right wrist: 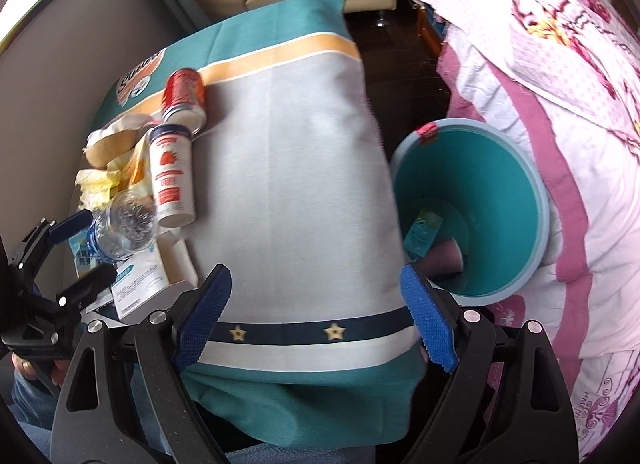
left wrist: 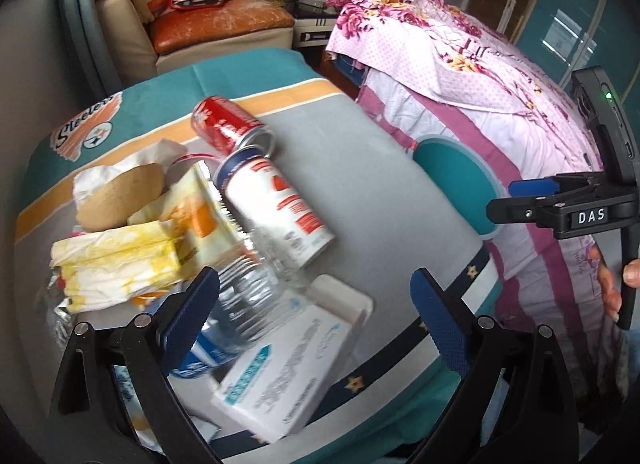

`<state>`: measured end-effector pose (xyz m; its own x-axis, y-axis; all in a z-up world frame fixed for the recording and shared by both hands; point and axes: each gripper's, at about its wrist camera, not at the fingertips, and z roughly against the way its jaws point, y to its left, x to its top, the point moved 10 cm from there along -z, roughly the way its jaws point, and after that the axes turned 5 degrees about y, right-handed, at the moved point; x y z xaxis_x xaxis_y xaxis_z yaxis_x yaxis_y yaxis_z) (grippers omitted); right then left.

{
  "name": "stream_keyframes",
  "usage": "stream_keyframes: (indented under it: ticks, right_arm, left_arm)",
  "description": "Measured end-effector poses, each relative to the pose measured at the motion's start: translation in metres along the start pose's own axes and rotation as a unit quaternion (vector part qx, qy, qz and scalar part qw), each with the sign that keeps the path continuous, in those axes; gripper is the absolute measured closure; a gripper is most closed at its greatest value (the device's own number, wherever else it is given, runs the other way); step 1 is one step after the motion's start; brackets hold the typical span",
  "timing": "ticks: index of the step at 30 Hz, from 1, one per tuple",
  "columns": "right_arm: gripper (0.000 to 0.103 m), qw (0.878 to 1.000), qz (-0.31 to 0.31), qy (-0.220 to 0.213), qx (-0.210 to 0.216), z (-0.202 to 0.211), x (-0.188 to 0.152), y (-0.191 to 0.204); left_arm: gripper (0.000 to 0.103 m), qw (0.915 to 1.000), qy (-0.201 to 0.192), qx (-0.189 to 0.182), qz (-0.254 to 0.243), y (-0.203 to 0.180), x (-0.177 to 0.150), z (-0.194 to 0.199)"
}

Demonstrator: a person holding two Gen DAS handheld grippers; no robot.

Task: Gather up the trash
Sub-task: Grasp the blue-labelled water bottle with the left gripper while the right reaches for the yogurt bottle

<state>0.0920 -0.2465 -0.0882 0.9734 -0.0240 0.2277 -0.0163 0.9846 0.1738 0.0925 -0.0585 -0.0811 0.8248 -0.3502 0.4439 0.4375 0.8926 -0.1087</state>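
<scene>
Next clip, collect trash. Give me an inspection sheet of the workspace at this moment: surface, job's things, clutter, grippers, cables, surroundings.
Surface: table cloth, grey with teal borders, right half bare.
Job's things: red can, white can, clear bottle, white box and crumpled wrappers piled at left; teal bin beside the table, some trash already inside.
Clutter: nothing seen beyond the trash.
Grippers: left gripper open above bottle and box; right gripper open, empty.
Cables: nothing seen.
Surroundings: floral bedding, sofa.
</scene>
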Motion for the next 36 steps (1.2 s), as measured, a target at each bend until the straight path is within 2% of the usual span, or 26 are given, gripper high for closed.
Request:
stream_keyframes:
  ticks: [5, 10, 17, 22, 25, 27, 31, 36]
  right_arm:
    - [0.020, 1.000, 0.015, 0.017, -0.002, -0.012, 0.000, 0.025]
    - [0.020, 0.999, 0.020, 0.030, -0.001, -0.023, -0.004, 0.040]
    - [0.020, 0.999, 0.020, 0.045, 0.001, -0.036, -0.004, 0.052]
    - [0.020, 0.998, 0.021, 0.053, 0.005, -0.044, -0.003, 0.058]
    - [0.020, 0.998, 0.023, 0.057, 0.007, -0.048, -0.003, 0.059]
    - [0.020, 0.998, 0.021, 0.060, 0.008, -0.050, -0.002, 0.057]
    - [0.020, 0.998, 0.019, 0.063, 0.007, -0.055, 0.001, 0.056]
    - [0.020, 0.998, 0.017, 0.064, 0.011, -0.056, 0.004, 0.053]
  left_arm:
    - [0.007, 0.9987, 0.017, 0.044, -0.021, 0.044, -0.021, -0.004]
    - [0.007, 0.9963, 0.038, 0.059, -0.051, 0.068, -0.034, -0.017]
    - [0.007, 0.9892, 0.052, 0.068, -0.119, 0.063, -0.040, -0.034]
    - [0.007, 0.9841, 0.066, 0.077, -0.146, 0.060, -0.043, -0.052]
    - [0.007, 0.9882, 0.064, 0.055, -0.128, 0.063, -0.042, -0.054]
    - [0.015, 0.9907, 0.058, 0.041, -0.116, 0.063, -0.040, -0.051]
    - [0.016, 0.9941, 0.044, 0.025, -0.096, 0.059, -0.039, -0.041]
    - [0.018, 0.9986, 0.026, -0.010, -0.046, 0.057, -0.031, -0.024]
